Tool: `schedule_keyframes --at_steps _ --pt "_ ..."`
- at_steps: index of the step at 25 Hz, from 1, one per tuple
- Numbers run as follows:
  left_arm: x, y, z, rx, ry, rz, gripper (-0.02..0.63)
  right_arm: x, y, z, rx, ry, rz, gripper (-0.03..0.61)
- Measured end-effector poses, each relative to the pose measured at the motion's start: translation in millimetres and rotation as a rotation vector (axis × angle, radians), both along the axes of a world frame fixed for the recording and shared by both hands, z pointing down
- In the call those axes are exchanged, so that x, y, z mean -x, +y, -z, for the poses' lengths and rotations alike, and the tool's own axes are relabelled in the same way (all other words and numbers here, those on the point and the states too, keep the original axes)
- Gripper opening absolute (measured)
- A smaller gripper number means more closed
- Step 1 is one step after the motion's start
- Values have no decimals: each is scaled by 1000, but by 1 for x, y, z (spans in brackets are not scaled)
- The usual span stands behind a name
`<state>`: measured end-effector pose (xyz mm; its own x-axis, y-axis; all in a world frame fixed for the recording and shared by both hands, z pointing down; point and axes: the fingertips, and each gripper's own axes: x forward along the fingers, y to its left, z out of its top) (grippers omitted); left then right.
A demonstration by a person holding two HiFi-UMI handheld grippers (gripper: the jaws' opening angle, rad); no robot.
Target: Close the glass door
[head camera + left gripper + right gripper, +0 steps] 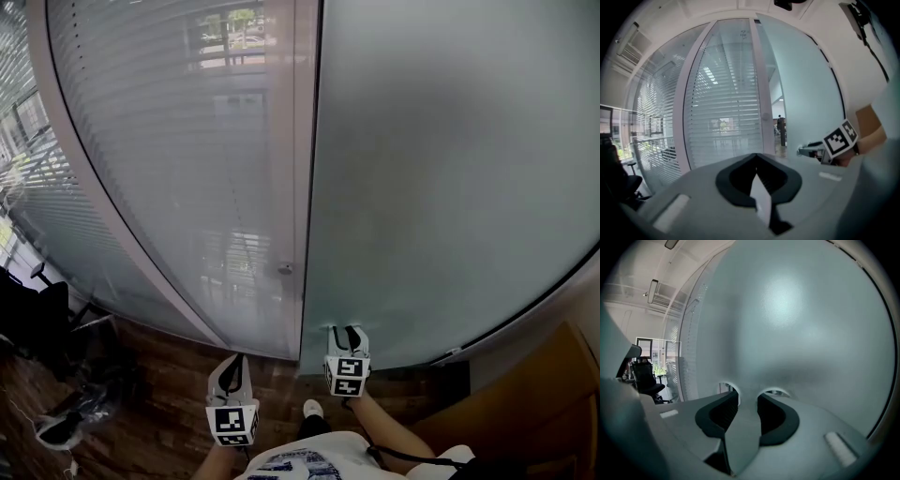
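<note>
Your R claw (749, 397) has jaws spread, nothing btwn them, tips right up against the frosted glass door (797, 324), near its left edge. L claw (757, 157) has jaws pressed together, empty, just left of the R one, short of the glass, facing the blinds panel (726, 103). Narrow gap (780, 126) shows btwn door & frame (761, 93).

Pale grey left claw (233, 362) and right claw (348, 331) bear black-and-white marker cubes (232, 424).
</note>
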<state>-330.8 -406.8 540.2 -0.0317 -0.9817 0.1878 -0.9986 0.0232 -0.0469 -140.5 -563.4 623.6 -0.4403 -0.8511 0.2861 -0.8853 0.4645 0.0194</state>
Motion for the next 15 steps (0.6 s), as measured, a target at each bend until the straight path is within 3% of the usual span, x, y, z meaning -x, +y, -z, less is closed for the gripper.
schedule_keyframes --at_steps 15 --pt "17 -35 5 20 -23 82 3 11 -48 0 -6 1 -29 132"
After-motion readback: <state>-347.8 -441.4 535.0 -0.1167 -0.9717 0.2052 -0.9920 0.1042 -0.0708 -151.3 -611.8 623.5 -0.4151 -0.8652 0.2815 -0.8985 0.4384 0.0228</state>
